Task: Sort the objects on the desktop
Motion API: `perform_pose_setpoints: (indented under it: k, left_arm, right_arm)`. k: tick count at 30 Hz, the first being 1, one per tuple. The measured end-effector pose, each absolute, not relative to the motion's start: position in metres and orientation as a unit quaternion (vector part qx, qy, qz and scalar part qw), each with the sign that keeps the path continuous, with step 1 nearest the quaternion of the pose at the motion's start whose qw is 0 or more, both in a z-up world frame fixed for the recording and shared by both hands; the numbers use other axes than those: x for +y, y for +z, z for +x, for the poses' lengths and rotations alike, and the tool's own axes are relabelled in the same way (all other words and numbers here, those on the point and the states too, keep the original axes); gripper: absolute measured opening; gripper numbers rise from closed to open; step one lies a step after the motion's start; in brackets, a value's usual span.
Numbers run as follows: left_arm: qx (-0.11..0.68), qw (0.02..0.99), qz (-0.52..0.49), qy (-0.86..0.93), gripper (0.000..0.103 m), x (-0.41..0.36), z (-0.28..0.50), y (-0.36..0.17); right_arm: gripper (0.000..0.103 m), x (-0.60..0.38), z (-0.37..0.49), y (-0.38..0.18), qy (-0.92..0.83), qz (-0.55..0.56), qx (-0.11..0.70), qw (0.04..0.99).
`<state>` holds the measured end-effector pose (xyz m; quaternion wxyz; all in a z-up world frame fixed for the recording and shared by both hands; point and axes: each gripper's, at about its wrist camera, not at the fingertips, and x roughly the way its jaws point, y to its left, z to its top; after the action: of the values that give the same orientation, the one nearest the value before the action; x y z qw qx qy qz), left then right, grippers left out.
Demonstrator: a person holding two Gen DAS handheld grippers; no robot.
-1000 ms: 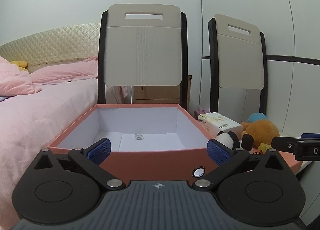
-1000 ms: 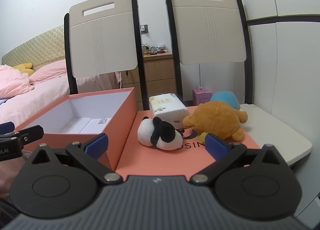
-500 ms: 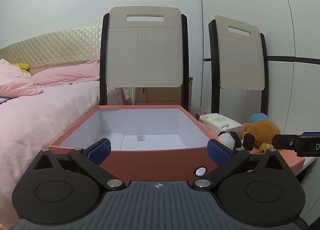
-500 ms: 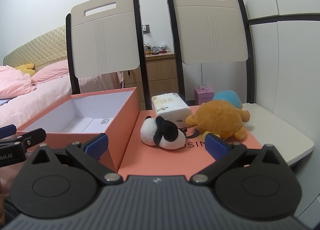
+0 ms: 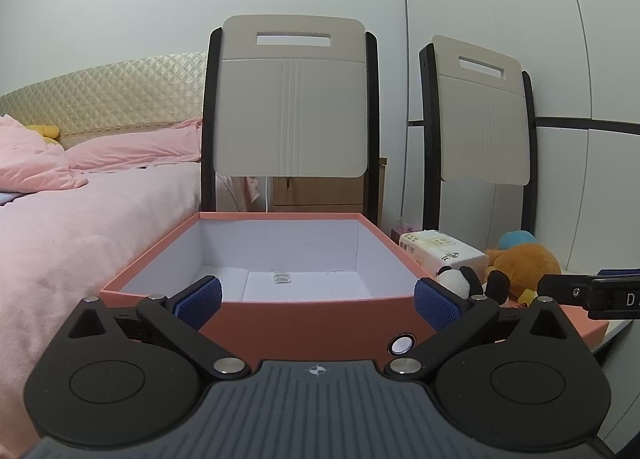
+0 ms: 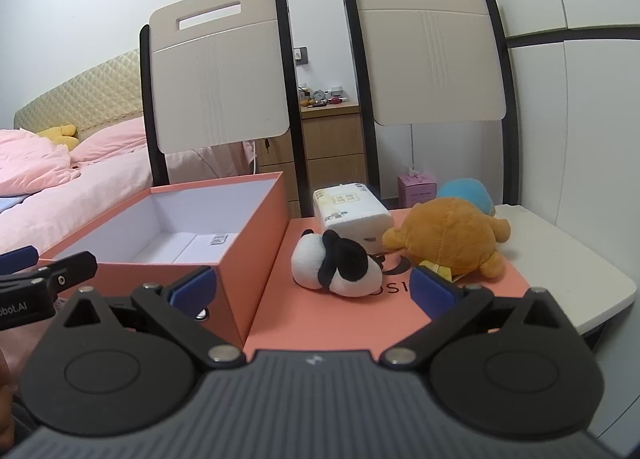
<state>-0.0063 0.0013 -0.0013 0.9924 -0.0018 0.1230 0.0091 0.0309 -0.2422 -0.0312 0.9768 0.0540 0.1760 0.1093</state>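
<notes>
Two handheld grippers face a small white table point(image 6: 580, 259). In the right wrist view, the right gripper point(image 6: 314, 289) fills the bottom of the frame, its jaws wide apart and empty. The left gripper point(image 5: 318, 299), seen in its own view, is likewise spread open and holds nothing.

An open orange box point(image 6: 248, 235) sits at centre left. It looks empty apart from a small label on its white floor. Beside it, at centre right, lies a flat orange lid point(image 6: 320, 319) carrying the things to sort: one black-and-white panda toy point(image 6: 338, 265), one orange plush toy point(image 6: 452, 237), one pack of tissues point(image 6: 352, 215) and one blue plush toy point(image 6: 470, 193) partly hidden behind.

Sorting appears not to have started: all four items remain outside the box. Two chair backs stand behind the table.
</notes>
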Motion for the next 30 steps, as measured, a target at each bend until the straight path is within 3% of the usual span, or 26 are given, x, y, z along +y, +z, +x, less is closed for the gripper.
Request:
perform_pose_setpoints:
  k: [30]
  left_arm:
    - [0.111, 0.994, -0.004, 0.004, 0.103, 0.0, -0.0094, -0.0041]
  right_arm:
    - [0.103, -0.2424, 0.0293, -0.031, 0.108, 0.05, 0.176, 0.977]
